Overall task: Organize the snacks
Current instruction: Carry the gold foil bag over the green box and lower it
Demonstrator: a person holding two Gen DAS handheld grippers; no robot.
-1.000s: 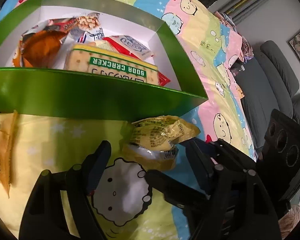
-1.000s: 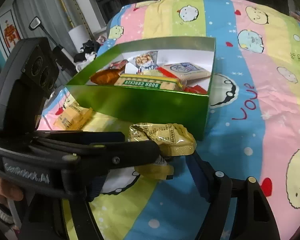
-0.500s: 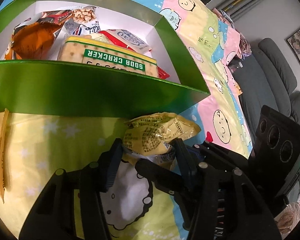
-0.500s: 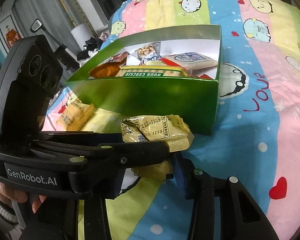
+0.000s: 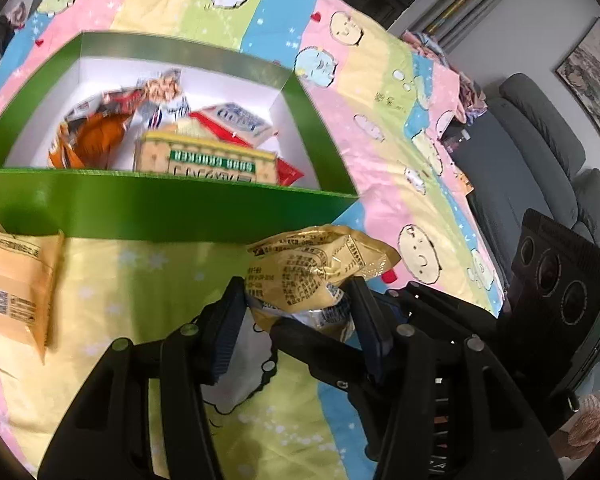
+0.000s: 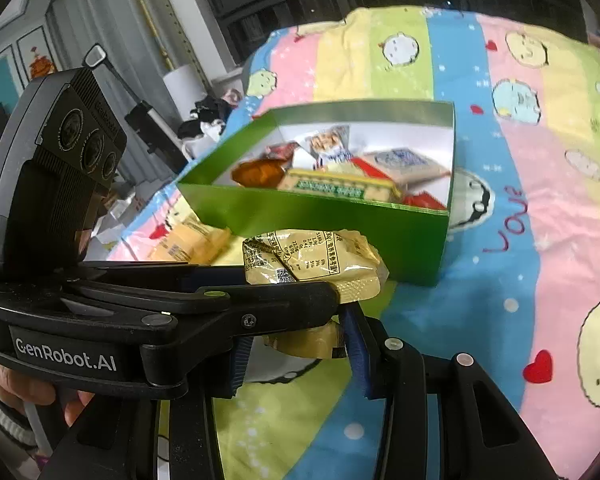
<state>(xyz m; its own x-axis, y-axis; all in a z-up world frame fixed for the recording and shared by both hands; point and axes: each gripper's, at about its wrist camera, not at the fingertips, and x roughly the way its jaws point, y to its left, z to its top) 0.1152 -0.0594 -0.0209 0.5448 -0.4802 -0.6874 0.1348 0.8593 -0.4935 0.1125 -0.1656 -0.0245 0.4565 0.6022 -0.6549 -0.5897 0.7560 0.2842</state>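
Observation:
Two yellow snack packets hang stacked just above the cartoon bedsheet, in front of the green box (image 5: 160, 208). My left gripper (image 5: 296, 316) is shut on the upper crumpled packet (image 5: 316, 264). In the right wrist view that same upper packet (image 6: 312, 260) sits behind the left gripper's finger, which crosses in from the left. My right gripper (image 6: 298, 354) is shut on the lower packet (image 6: 304, 340), which the left gripper's arm partly hides. The green box (image 6: 320, 216) is open and holds a soda cracker pack (image 5: 212, 160), an orange bag (image 5: 92, 140) and other snacks.
An orange-yellow packet (image 5: 12, 284) lies on the sheet left of the box's front wall; that packet (image 6: 192, 244) also shows in the right wrist view. A grey sofa (image 5: 540, 140) stands beyond the bed's right side. A hand (image 6: 4, 380) holds the left gripper.
Both grippers closed from open onto the two yellow packets, then rose, lifting them off the sheet. The box now looks lower and farther away in both views.

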